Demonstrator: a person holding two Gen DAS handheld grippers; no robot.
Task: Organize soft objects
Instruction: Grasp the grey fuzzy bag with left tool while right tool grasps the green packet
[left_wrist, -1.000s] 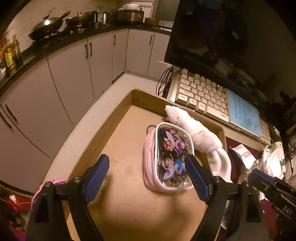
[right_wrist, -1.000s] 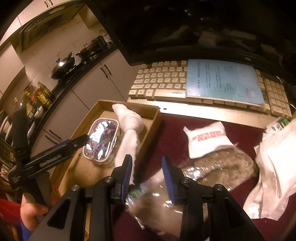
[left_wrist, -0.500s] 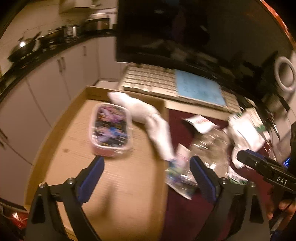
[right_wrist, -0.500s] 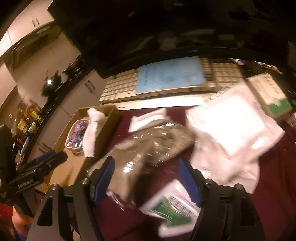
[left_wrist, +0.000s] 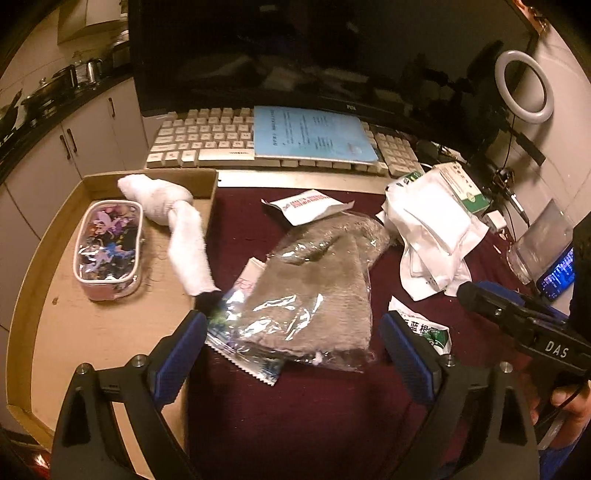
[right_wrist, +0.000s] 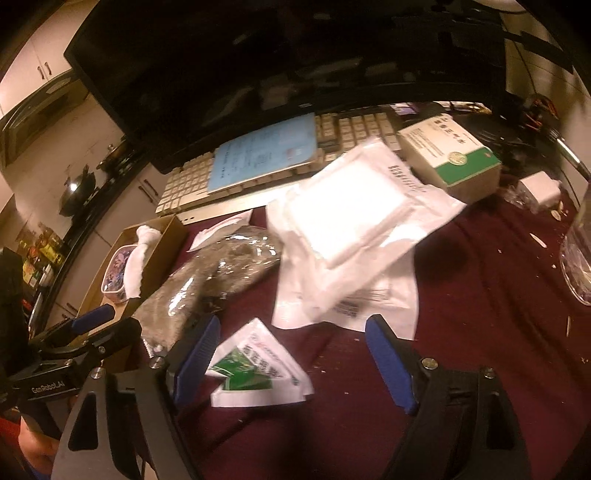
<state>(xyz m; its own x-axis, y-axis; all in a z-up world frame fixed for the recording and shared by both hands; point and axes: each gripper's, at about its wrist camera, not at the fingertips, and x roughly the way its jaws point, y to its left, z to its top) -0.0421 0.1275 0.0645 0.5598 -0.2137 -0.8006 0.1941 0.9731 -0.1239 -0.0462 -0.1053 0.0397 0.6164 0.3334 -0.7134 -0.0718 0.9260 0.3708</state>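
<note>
While both pairs of blue-padded fingers stand spread wide with nothing between them, the soft things lie scattered from the cardboard tray (left_wrist: 40, 254) on the left across the dark red cloth (left_wrist: 314, 413) to the right. Inside the tray a clear cartoon-printed pouch (left_wrist: 107, 247) rests flat, and just beside it a white rolled towel (left_wrist: 177, 225) slants over the tray's right edge, its lower end reaching a dark patch near the left gripper (left_wrist: 291, 343). Directly ahead of that released gripper, between its fingers in the view though beyond their tips, lies a grey cloth in a clear plastic bag (left_wrist: 314, 288), with a printed foil sachet (left_wrist: 243, 354) tucked under its near corner. Behind it sits a small white packet with red print (left_wrist: 310, 205), then the keyboard (left_wrist: 207, 136) with a blue booklet (left_wrist: 310, 134) laid on it. Further right a heap of white plastic-wrapped packs (right_wrist: 351, 218) overlaps the cloth bag's far end. The right gripper (right_wrist: 291, 362), likewise open, hovers over a green-and-white sachet (right_wrist: 255, 369) lying just by its left finger. A green-and-white carton (right_wrist: 450, 155) stands behind the heap, and a clear glass vessel (right_wrist: 580, 258) is at the far right.
</note>
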